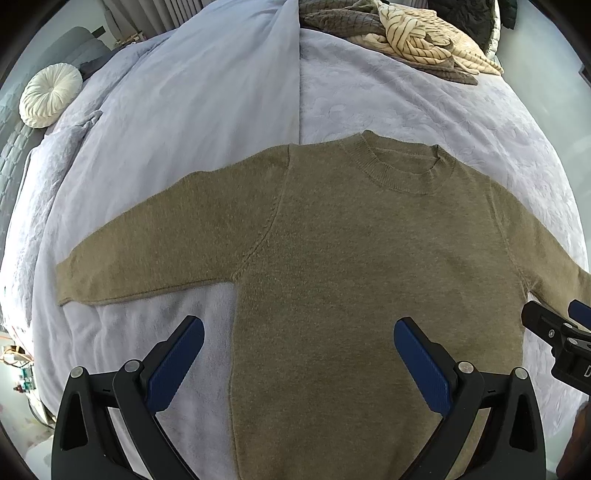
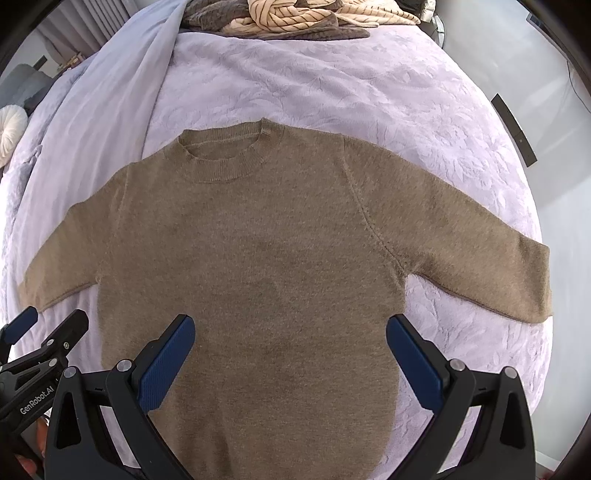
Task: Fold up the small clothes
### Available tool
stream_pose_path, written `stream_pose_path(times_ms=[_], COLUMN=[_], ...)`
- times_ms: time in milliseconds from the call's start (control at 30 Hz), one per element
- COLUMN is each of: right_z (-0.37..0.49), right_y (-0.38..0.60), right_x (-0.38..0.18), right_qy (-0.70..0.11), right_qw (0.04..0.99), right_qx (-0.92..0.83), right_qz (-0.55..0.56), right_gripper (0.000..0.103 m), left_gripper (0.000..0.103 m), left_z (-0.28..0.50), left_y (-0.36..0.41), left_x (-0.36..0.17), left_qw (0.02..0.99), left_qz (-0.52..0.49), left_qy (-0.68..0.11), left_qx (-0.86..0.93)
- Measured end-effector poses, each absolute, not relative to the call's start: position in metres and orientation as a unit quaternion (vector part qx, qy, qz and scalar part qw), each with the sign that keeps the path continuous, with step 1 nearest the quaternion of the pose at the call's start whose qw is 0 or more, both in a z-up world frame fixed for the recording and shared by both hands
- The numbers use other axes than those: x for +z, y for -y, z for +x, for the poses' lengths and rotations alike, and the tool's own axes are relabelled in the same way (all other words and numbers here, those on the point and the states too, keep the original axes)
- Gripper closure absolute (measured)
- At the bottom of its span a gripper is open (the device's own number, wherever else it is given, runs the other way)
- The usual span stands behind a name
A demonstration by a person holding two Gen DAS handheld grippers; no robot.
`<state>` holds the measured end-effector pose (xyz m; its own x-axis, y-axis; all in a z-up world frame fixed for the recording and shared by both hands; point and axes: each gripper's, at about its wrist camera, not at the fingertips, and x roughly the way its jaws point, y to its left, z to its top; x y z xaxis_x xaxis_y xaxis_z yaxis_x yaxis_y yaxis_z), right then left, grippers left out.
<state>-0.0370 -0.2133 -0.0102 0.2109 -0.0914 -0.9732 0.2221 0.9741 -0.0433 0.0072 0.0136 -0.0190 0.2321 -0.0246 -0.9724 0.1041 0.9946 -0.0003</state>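
Note:
A small olive-brown knit sweater (image 1: 354, 258) (image 2: 251, 258) lies flat and face up on the bed, collar away from me, both sleeves spread out to the sides. My left gripper (image 1: 299, 328) hovers open above the sweater's lower left side, its blue pads wide apart with nothing between them. My right gripper (image 2: 290, 326) is open too, above the lower middle of the sweater's body. Each gripper shows at the edge of the other's view: the right gripper (image 1: 561, 317) and the left gripper (image 2: 40, 325).
The pale lilac bedspread (image 2: 369, 92) covers the bed, with a smoother light blue blanket (image 1: 207, 92) on the left. A pile of striped cream and grey clothes (image 1: 406, 33) lies at the far end. A round white cushion (image 1: 50, 94) sits far left.

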Motion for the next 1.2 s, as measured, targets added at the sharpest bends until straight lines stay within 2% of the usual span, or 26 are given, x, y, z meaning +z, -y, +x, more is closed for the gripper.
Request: stream_pose_path(times_ms=[1200], right_z=[-0.036], right_y=[0.206], right_x=[-0.020], right_qy=[-0.632], right_qw=[0.766], right_qx=[-0.104], right_qz=[0.053], right_gripper=[0.000], left_gripper=[0.000], left_z=[0.005], left_y=[-0.032], left_x=[-0.037], left_qw=[0.789], left_qz=[0.004], left_qy=[-0.613], left_qx=[-0.040])
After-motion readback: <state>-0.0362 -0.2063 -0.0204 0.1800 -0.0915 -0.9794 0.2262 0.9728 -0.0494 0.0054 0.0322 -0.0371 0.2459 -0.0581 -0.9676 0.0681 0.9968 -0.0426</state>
